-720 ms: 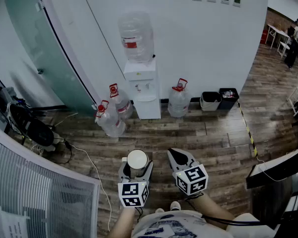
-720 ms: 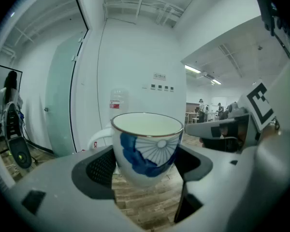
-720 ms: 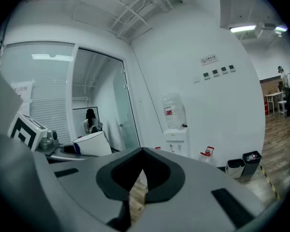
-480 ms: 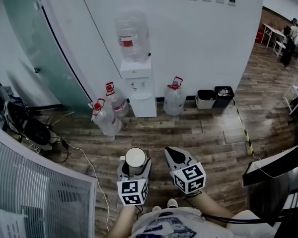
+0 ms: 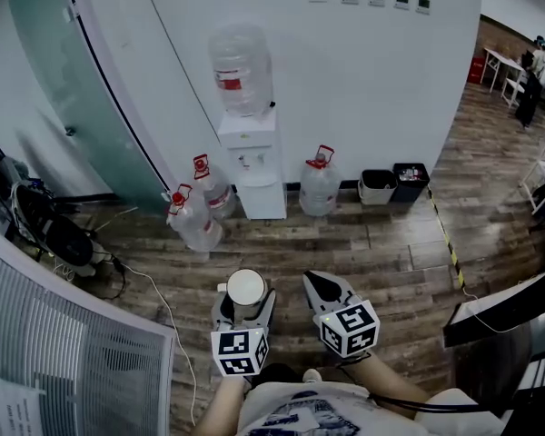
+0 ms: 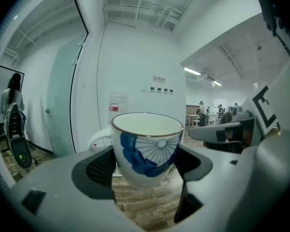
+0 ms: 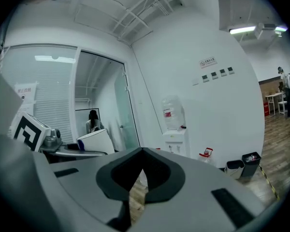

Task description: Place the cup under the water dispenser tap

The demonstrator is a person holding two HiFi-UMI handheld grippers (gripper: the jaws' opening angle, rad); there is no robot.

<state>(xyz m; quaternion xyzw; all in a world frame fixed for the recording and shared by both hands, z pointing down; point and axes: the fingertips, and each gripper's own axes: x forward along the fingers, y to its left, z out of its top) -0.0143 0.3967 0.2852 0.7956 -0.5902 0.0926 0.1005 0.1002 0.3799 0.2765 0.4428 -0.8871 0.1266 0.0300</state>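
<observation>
A white cup with a blue pattern [image 5: 246, 289] [image 6: 146, 146] stands upright between the jaws of my left gripper [image 5: 246, 294] [image 6: 145, 164], which is shut on it above the wooden floor. My right gripper [image 5: 322, 286] [image 7: 141, 152] is beside it on the right, shut and empty. The white water dispenser [image 5: 252, 157] [image 7: 175, 132] stands against the far wall with a large bottle [image 5: 242, 68] [image 6: 115, 103] on top. Its taps [image 5: 248, 161] show above a small ledge. In the left gripper view the cup hides the dispenser's body.
Two water jugs [image 5: 197, 221] [image 5: 215, 189] sit left of the dispenser and one [image 5: 319, 184] on its right. Two bins [image 5: 379, 185] [image 5: 409, 180] stand further right. A glass door [image 5: 64, 80], cables and gear [image 5: 59, 239] are at left, a desk [image 5: 509, 302] at right.
The scene has drifted slightly left in the head view. The cup stays in the left gripper and the right gripper stays shut beside it.
</observation>
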